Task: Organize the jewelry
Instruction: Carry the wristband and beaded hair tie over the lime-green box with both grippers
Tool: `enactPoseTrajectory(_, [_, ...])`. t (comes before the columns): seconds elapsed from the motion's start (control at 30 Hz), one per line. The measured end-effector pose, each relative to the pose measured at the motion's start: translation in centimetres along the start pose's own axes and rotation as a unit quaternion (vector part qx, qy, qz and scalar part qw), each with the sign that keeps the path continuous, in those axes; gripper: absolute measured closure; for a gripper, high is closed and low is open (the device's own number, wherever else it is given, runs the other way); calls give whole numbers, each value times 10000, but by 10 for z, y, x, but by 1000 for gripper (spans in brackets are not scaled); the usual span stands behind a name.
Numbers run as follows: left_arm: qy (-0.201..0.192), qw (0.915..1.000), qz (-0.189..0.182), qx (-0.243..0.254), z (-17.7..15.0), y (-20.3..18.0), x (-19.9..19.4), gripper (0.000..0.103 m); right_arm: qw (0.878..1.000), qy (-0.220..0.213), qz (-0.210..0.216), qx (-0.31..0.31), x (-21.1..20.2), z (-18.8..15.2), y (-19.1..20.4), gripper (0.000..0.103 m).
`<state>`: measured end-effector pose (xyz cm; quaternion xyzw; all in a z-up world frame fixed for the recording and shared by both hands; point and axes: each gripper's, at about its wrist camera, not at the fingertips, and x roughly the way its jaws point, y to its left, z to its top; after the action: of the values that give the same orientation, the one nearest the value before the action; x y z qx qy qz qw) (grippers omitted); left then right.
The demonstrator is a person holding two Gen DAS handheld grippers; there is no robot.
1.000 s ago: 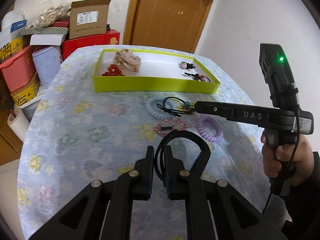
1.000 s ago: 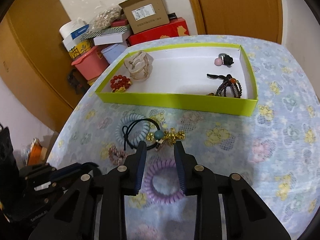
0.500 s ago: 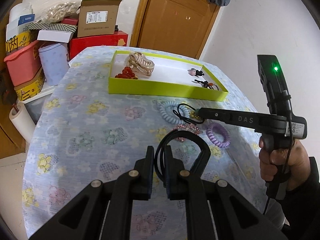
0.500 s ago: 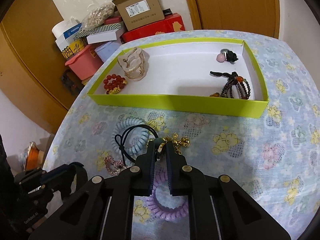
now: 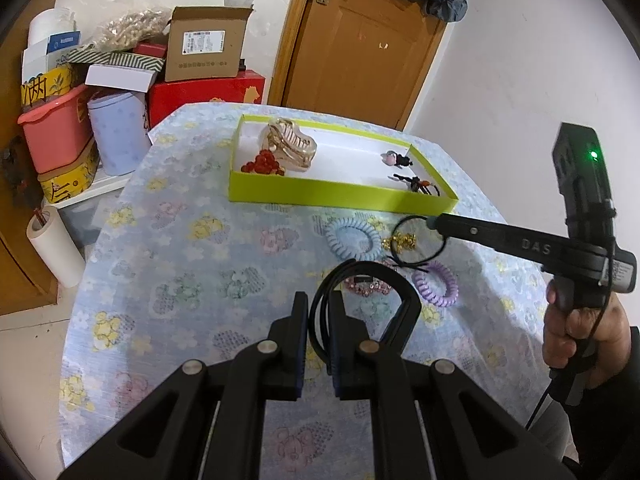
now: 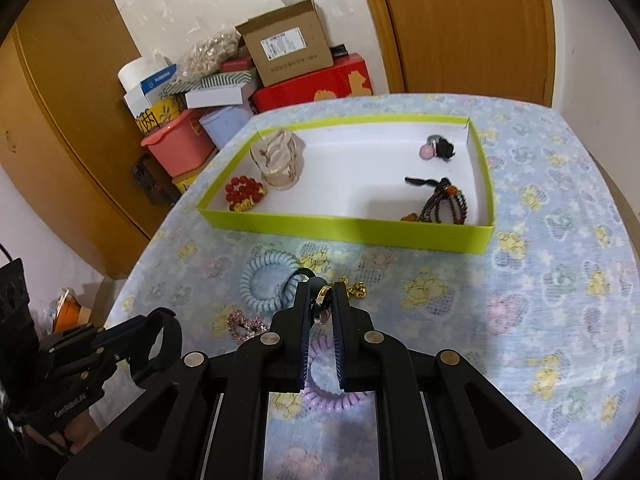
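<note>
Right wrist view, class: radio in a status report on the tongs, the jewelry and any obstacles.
Right tongs shut on black hair tie, lifted. Left tongs shut on black headband. Green tray ahead, path clear.

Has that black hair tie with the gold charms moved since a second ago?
Yes. The right gripper, whose jaws have just been closing, pinches the black hair tie and has lifted it off the tablecloth, beside the blue coil tie.

black claw (image 5: pixel 319 322) arms, silver screws, dark sleeve.
</note>
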<state>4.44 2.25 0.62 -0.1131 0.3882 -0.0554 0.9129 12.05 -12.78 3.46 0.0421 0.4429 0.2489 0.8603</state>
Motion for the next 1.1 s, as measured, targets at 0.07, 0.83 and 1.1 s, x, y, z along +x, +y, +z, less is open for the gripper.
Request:
enactPoseTrajectory(0.07, [-29, 10000, 33, 14, 3, -1, -2, 93, 10000, -63, 1, 2, -6, 0, 0, 93])
enactPoseTrajectory(0.83, [-57, 9993, 287, 251, 59, -16, 22, 93, 9983, -551, -146, -82, -38, 31, -22, 93])
enactPoseTrajectory(1.1, [16, 9993, 227, 281, 85, -22, 49, 93, 9976, -662, -193, -68, -31, 52, -35, 93])
